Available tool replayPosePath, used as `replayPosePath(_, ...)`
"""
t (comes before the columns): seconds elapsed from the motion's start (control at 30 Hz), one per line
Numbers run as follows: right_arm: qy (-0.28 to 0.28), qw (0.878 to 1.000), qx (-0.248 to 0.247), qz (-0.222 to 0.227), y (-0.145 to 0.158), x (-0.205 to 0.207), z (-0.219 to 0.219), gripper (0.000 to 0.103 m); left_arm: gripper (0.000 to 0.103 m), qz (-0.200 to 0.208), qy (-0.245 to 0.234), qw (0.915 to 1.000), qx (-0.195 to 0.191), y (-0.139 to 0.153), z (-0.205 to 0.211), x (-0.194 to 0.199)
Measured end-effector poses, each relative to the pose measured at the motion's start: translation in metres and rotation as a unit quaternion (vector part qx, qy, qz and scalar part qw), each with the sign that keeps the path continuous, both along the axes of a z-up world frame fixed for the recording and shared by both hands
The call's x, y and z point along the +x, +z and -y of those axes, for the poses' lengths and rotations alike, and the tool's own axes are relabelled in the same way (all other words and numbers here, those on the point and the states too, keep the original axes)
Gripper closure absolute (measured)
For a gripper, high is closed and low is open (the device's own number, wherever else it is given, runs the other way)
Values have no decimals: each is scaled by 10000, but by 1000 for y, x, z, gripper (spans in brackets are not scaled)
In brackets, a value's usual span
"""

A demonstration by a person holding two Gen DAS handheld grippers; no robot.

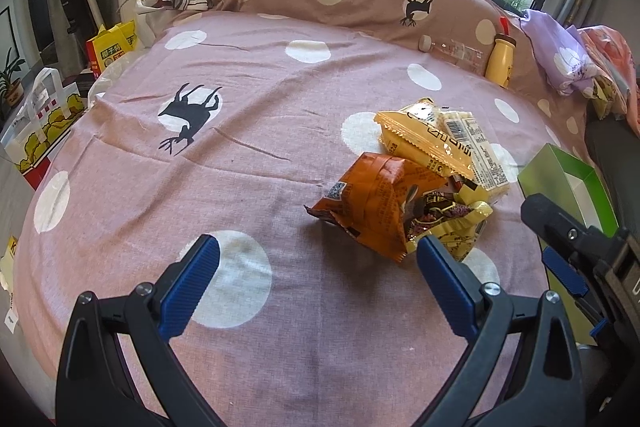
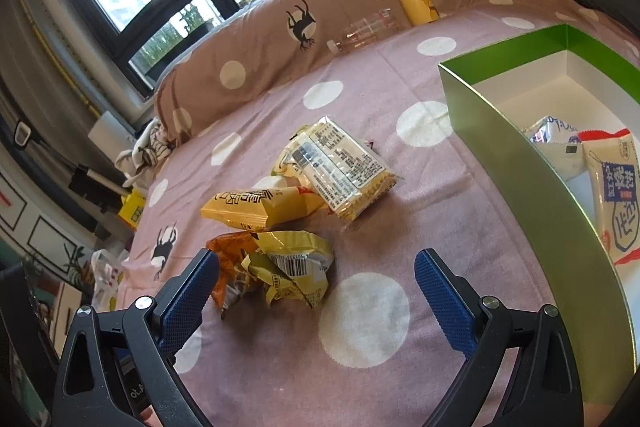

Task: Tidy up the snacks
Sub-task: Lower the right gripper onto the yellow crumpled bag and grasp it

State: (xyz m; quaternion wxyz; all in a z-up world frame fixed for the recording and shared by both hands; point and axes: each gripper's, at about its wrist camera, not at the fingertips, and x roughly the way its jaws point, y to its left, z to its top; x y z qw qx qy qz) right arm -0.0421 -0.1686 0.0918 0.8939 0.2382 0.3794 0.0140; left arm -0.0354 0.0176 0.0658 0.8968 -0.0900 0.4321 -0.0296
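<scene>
Left wrist view: the left tool (image 1: 318, 259) hangs over the bed (image 1: 248, 115), its blue-padded jaws spread wide with nothing between them. At centre right of the frame lies the snack pile. An orange packet (image 1: 370, 203) is nearest, its lower corner just beside the right fingertip. A crumpled yellow wrapper (image 1: 452, 227) touches the orange packet on its right. Behind them a yellow pack (image 1: 416, 139) overlaps a clear biscuit pack (image 1: 476, 151). At the right edge of the frame stands a green box (image 1: 568, 187), partly hidden by the right tool (image 1: 560, 247).

Right wrist view: the right tool (image 2: 316, 277) is likewise released, jaws wide apart, gripping nothing. The orange packet (image 2: 230, 259) and yellow wrapper (image 2: 296, 267) lie at lower centre between the jaws' line of sight, the orange packet touching the left finger. Above them sit the yellow pack (image 2: 260, 209) and the biscuit pack (image 2: 344, 171), the latter resting on the former's right end. The green box (image 2: 516, 163) fills the right of the frame; it is open, and inside lie a white packet (image 2: 616, 199) with blue print and a silver packet (image 2: 554, 143) behind it.

At the upper right of the frame a yellow bottle (image 2: 416, 1) leans on the brown pillow (image 2: 260, 43), and a clear bottle (image 2: 364, 31) lies just to its left.
</scene>
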Motion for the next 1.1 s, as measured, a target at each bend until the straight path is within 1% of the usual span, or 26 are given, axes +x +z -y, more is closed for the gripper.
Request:
replayPosePath(0.3, 74, 9999, -93, 5, 5, -1, 2, 5, 3, 7, -173, 9998, -78, 0, 3, 1)
replayPosePath(0.4, 228, 9995, 228, -48, 5, 1, 8, 5, 3, -15, -220, 9995, -242, 1, 1, 2)
replayPosePath(0.53, 486, 9982, 351, -31, 13, 6, 9, 5, 4, -88, -427, 9976, -530, -1, 3, 7)
replayPosePath(0.6, 666, 9966, 487, -69, 16, 11, 9, 5, 4, -148, -523, 9967, -600, -2, 6, 11)
replayPosePath(0.67, 885, 9943, 535, -252, 18, 23, 6, 6, 5, -210, -612, 9956, -672, -4, 10, 15)
replayPosePath(0.73, 1047, 9923, 396, -528, 17, 35, 1, 7, 6, -281, -720, 9941, -759, -5, 16, 17)
replayPosePath(0.8, 1161, 9895, 293, -807, 13, 51, -4, 15, 6, -269, -804, 9936, -744, -3, 21, 17)
replayPosePath(0.87, 1280, 9860, 361, -1010, 7, 64, -8, 19, 6, -237, -874, 9932, -725, -2, 25, 16)
replayPosePath(1.0, 1474, 9818, 464, -1101, -9, 70, -10, 24, 9, -301, -1002, 9920, -707, -5, 32, 16)
replayPosePath(1.1, 1542, 9779, 530, -1311, -23, 72, -10, 27, 9, -354, -1081, 9904, -784, -8, 37, 19)
